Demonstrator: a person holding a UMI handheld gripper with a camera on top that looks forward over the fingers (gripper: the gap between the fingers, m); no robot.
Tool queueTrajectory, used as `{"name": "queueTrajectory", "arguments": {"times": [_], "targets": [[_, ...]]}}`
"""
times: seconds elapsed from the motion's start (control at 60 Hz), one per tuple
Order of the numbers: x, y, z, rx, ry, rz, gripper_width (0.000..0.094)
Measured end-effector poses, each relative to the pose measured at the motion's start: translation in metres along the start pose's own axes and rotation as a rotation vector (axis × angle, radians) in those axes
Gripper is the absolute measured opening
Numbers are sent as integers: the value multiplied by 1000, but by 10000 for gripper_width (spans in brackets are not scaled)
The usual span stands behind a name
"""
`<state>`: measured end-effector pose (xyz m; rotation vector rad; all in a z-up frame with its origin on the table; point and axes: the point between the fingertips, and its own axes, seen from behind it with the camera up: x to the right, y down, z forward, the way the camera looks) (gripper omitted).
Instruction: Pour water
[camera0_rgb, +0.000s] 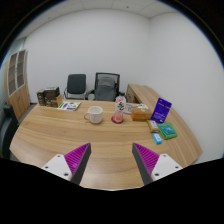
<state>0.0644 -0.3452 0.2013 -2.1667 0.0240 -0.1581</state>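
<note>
My gripper (111, 161) is open and empty, its two fingers with magenta pads (76, 157) spread wide above the near part of a wooden table (70, 135). A white mug (95, 116) stands on the table well beyond the fingers, near the middle. Just to its right lies a small red bowl-like thing (118, 118). Nothing is between the fingers.
A purple box (161, 110) and a green-blue packet (167, 130) sit at the table's right, with a small blue-white item (156, 138) nearer. A dark box (48, 97) and papers (70, 105) lie at the far left. Two office chairs (92, 87) stand behind, and a wooden cabinet (17, 85) at the left wall.
</note>
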Motion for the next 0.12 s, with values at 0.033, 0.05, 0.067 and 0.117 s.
{"name": "queueTrajectory", "arguments": {"times": [0.033,0.05,0.067,0.117], "targets": [[2,0,-4,-1,11,-9,857],[3,-1,-5,2,14,-13,856],[4,-2,-6,6,16,-14,856],[4,-6,-10,20,17,-14,856]]}}
